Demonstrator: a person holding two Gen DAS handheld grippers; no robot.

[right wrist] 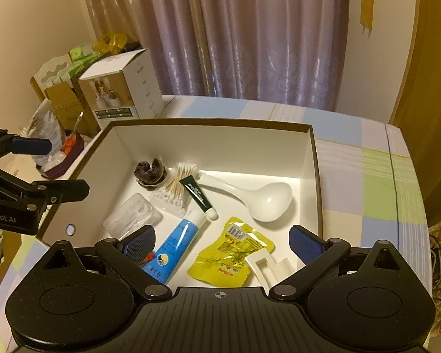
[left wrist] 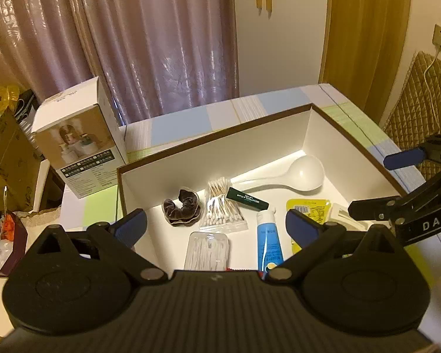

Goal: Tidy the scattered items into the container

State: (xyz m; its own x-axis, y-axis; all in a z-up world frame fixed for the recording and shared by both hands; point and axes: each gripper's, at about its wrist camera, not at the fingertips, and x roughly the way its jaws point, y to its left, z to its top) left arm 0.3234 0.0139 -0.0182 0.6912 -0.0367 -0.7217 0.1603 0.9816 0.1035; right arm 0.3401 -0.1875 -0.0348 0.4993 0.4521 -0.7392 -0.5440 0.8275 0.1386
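A white box with a brown rim [left wrist: 220,135] holds a white spoon [left wrist: 302,173], a bag of cotton swabs [left wrist: 220,206], a dark scrunchie [left wrist: 180,209], a green tube [left wrist: 247,200], a blue tube [left wrist: 269,241], a yellow packet [right wrist: 229,253], a clear case [left wrist: 207,250] and a white clip [right wrist: 264,264]. My left gripper [left wrist: 217,228] hangs open above the box's near left part, holding nothing. Over the near right part my right gripper [right wrist: 223,244] is open and empty too. Each gripper shows at the edge of the other's view.
The box sits on a table with a chequered pastel cloth [right wrist: 367,176]. A tall printed carton [left wrist: 79,144] stands just left of the box. Cardboard boxes and a small purple bin [left wrist: 8,235] crowd the floor at the left. Curtains hang behind.
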